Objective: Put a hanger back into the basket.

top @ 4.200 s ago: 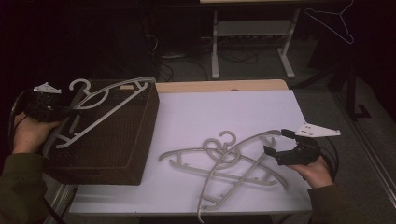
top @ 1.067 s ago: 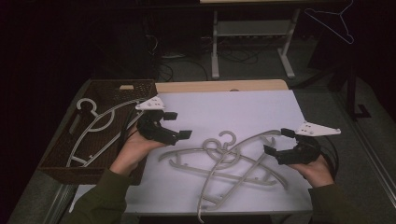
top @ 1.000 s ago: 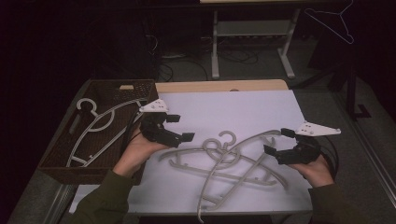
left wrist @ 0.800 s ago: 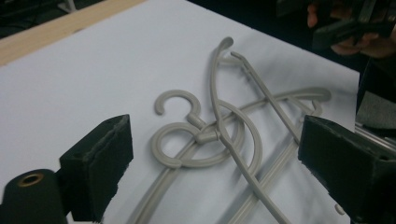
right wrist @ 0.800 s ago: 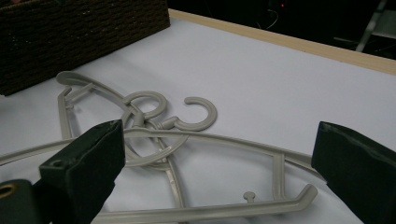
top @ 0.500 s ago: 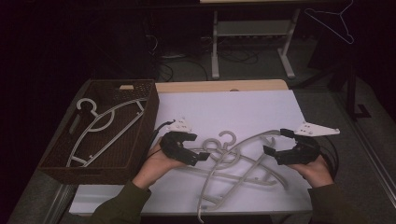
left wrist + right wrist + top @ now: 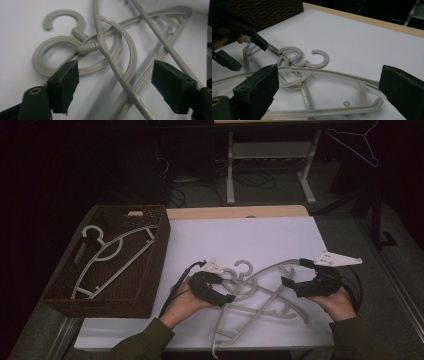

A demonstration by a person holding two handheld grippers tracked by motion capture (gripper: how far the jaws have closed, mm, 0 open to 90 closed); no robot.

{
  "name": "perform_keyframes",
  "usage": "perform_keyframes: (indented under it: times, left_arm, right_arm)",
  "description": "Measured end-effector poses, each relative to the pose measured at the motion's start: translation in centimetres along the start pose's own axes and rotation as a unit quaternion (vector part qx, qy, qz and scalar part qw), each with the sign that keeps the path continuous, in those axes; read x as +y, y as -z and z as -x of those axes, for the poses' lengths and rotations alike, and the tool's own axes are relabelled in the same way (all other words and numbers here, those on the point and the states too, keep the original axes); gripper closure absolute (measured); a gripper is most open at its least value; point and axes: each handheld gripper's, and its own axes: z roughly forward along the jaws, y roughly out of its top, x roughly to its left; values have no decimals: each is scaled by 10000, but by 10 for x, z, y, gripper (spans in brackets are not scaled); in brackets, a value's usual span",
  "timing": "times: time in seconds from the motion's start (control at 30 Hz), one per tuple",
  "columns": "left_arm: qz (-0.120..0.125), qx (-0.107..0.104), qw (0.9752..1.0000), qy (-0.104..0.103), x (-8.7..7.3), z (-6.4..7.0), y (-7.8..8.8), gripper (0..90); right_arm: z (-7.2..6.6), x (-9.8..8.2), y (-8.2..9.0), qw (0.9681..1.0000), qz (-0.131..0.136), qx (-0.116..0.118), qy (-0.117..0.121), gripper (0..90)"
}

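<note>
We see the left gripper (image 7: 115, 85) with its two black jaws spread wide and holding nothing, poised low over a tangled pile of grey plastic clothes hangers (image 7: 110, 55) on the white table top (image 7: 22, 42); two round hooks lie overlapped just ahead of its left jaw. In the high view this gripper (image 7: 222, 295) sits at the pile's left edge, by the hooks (image 7: 239, 270), in the person's left hand (image 7: 182, 302). The right gripper (image 7: 329, 92) also has its jaws standing far apart, empty, with a hanger's curved shoulder lying across the gap between them. From above, the right gripper (image 7: 295, 287) rests at the pile's right side in the right hand (image 7: 337, 302). Off to the left, a dark brown woven basket (image 7: 150, 265) stands touching the white surface, one more grey hanger (image 7: 107, 255) lying inside it.
</note>
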Motion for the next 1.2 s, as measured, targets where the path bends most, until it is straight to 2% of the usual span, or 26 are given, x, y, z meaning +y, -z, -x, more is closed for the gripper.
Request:
perform_keyframes:
  times: [0.13, 0.23, 0.37, 0.4, 0.53, 0.67, 0.73, 0.8, 0.87, 0.9, 1.2]
  left_arm:
    - [-163, -68, 9998, -68, 0, 3, -14, 262]
    - [-178, -32, 9998, -16, 0, 5, -20, 308]
    - [-269, 6, 9996, -69, -1, 5, -25, 351]
    - [-302, 30, 9995, -106, -1, 4, -25, 362]
    - [-285, 13, 9996, -45, -2, 4, -27, 404]
    - [-384, 57, 9991, -154, -3, 2, -27, 456]
    - [-416, 118, 9990, -119, -4, 0, -28, 491]
    - [-404, 87, 9991, -89, -5, -1, -27, 523]
    - [-425, 165, 9989, -73, -6, -4, -26, 545]
    - [-470, 166, 9987, -116, -6, -6, -25, 557]
    - [-536, 190, 9984, 28, -9, -15, -22, 677]
  right_arm:
    - [0, 0, 0, 10000, -7, -10, -13, 24]
    - [0, -1, 1, 10000, -7, -7, -2, 24]
    - [1, -1, 1, 10000, -7, -2, 0, 24]
    - [1, -1, 1, 10000, -10, 1, 2, 24]
    - [0, -1, 0, 10000, -11, 3, 16, 24]
    - [0, -1, -1, 10000, -36, 10, 30, 24]
    - [0, -1, -1, 10000, -33, 12, 32, 24]
    - [0, -1, 0, 10000, -28, 15, 27, 24]
    - [0, -2, 0, 10000, -21, 17, 30, 24]
    - [0, -2, 0, 10000, -28, 16, 13, 24]
    - [0, -2, 0, 10000, -28, 18, 3, 24]
